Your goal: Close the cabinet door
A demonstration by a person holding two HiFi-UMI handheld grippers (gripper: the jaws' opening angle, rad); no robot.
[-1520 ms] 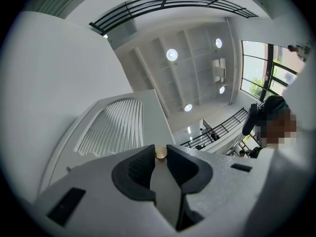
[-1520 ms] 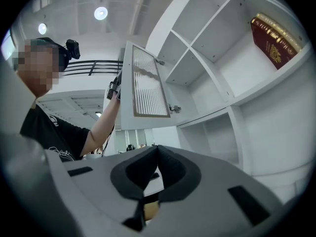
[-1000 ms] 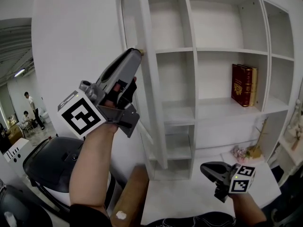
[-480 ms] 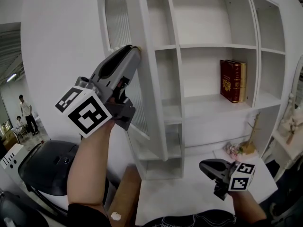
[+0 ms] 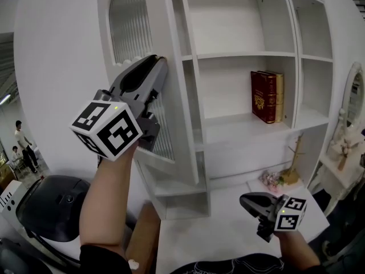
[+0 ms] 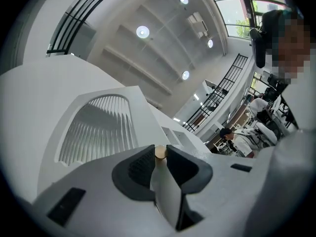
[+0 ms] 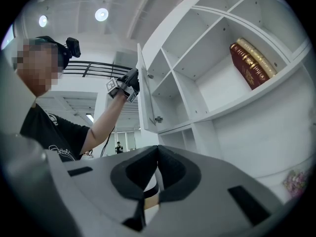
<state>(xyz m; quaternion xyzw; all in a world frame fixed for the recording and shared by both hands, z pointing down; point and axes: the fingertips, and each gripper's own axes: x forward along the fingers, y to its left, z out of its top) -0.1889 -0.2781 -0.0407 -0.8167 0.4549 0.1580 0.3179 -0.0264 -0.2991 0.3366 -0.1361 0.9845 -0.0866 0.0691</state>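
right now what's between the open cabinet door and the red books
In the head view, only a white upright divider and bare shelf lie between the cabinet door and the red books.

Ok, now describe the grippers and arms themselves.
The left hand-held gripper and right hand-held gripper both have smooth grey shells with black ribbed pads. Each carries a white cube printed with black square markers and a small green light. Forearms are bare; a black short sleeve shows in the right gripper view.

A white shelf unit (image 5: 245,55) carries dark red books (image 5: 263,96) standing upright; pink flowers (image 5: 271,180) lie on the tabletop (image 5: 217,233) below.
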